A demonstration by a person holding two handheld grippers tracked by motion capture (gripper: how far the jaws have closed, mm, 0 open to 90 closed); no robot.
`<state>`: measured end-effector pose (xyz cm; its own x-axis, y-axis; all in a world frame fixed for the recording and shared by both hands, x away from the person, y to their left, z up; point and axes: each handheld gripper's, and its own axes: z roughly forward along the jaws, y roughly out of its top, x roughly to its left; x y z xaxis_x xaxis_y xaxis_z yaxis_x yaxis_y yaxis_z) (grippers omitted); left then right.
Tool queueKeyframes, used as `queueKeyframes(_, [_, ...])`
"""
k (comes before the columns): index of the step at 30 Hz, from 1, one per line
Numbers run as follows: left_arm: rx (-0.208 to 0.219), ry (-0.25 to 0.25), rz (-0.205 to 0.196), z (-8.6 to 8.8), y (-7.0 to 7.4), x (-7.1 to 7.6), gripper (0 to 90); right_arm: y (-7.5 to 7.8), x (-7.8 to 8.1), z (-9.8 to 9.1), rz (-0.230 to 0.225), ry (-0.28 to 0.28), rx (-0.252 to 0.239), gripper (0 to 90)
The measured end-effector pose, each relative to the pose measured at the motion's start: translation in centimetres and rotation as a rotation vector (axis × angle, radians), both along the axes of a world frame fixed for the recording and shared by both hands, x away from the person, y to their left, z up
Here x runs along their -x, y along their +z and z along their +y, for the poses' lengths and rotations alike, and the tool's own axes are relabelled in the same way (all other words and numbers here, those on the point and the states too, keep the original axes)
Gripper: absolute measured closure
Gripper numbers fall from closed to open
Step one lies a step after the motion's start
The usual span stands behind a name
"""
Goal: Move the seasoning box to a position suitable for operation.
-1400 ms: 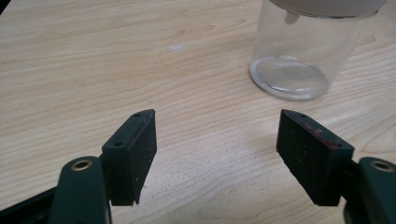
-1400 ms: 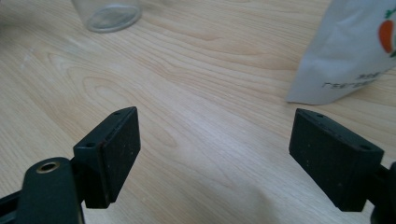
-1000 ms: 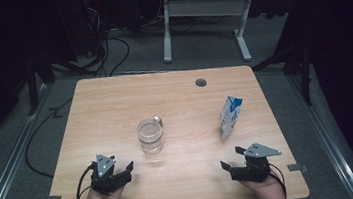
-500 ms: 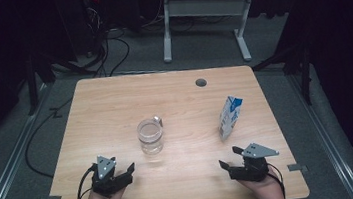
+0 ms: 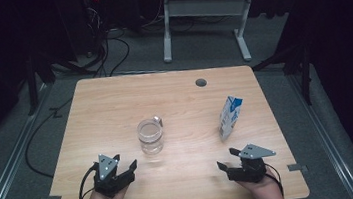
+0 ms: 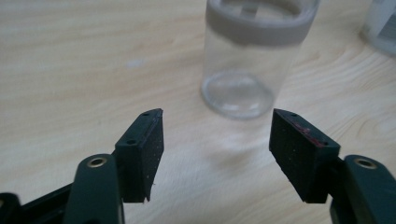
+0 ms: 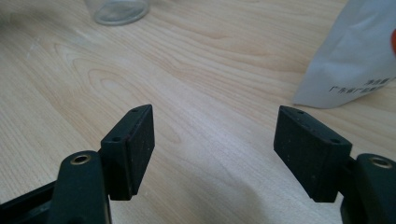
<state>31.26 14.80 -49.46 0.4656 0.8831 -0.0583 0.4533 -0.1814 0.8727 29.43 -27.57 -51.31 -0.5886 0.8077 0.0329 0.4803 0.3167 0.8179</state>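
Just ahead of my left fingers (image 6: pixel 144 154) a clear glass jar (image 5: pixel 150 136) with a grey band at its rim stands upright mid-worktop, and a white-and-blue carton (image 5: pixel 230 117) stands upright beyond my right fingers (image 7: pixel 133 144), well apart from the jar.

Overhead looks down; gripper cameras sit low — sharing the glass jar (image 5: pixel 150 136).
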Motion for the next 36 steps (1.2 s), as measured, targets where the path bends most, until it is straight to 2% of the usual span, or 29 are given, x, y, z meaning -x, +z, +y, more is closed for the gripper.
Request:
queueKeyframes(2, [-0.005,-0.001,-0.001,-0.5,0.5,-0.3,38.3,-0.2,0.0,0.1,0.009,0.009,0.006,30.1])
queueKeyframes(4, [0.022,-0.004,0.017,-0.7,0.9,-0.7,41.1,-0.3,-0.1,0.1,0.014,0.013,0.011,30.5])
queueKeyframes(5, [0.022,-0.004,0.017,-0.7,0.9,-0.7,42.3,-0.3,-0.1,0.1,0.014,0.013,0.011,30.5])
queueKeyframes(10, [0.039,0.0,-0.002,-0.6,2.4,-1.7,45.7,-0.4,-0.1,0.3,0.019,0.023,0.008,30.7])
queueKeyframes(15, [0.04,0.0,-0.013,-0.7,3.1,-2.4,47.2,-0.5,-0.1,0.5,0.025,0.027,0.012,30.5])
queueKeyframes(18, [0.067,-0.016,-0.016,-1.2,3.8,-3.0,49.2,-0.4,-0.1,0.4,0.022,0.02,0.006,30.2])
queueKeyframes(21, [0.044,-0.025,-0.043,-1.8,4.5,-3.4,49.7,-0.4,-0.1,0.3,0.02,0.017,0.003,30.2])
queueKeyframes(25, [0.028,-0.028,-0.048,-2.5,5.3,-3.9,50.8,-0.5,-0.1,0.4,0.021,0.021,0.001,30.2])
queueKeyframes(26, [0.017,-0.02,-0.065,-3.0,5.8,-4.3,50.9,-0.5,-0.1,0.4,0.022,0.023,0.001,30.2])
queueKeyframes(27, [0.017,-0.02,-0.065,-3.0,5.8,-4.3,51.0,-0.5,-0.1,0.4,0.022,0.023,0.001,30.2])
queueKeyframes(30, [0.015,-0.025,-0.06,-3.7,6.6,-5.7,54.7,-0.5,-0.1,0.5,0.025,0.027,0.001,30.1])
queueKeyframes(33, [0.034,-0.03,-0.038,-4.0,6.9,-6.9,58.4,-0.5,-0.2,0.5,0.024,0.028,0.005,30.0])
queueKeyframes(35, [0.026,-0.032,-0.035,-4.3,7.0,-7.8,60.2,-0.6,-0.2,0.5,0.028,0.027,0.006,29.9])
queueKeyframes(36, [0.023,-0.031,-0.019,-4.5,7.0,-8.1,61.8,-0.6,-0.2,0.5,0.027,0.028,0.007,29.9])
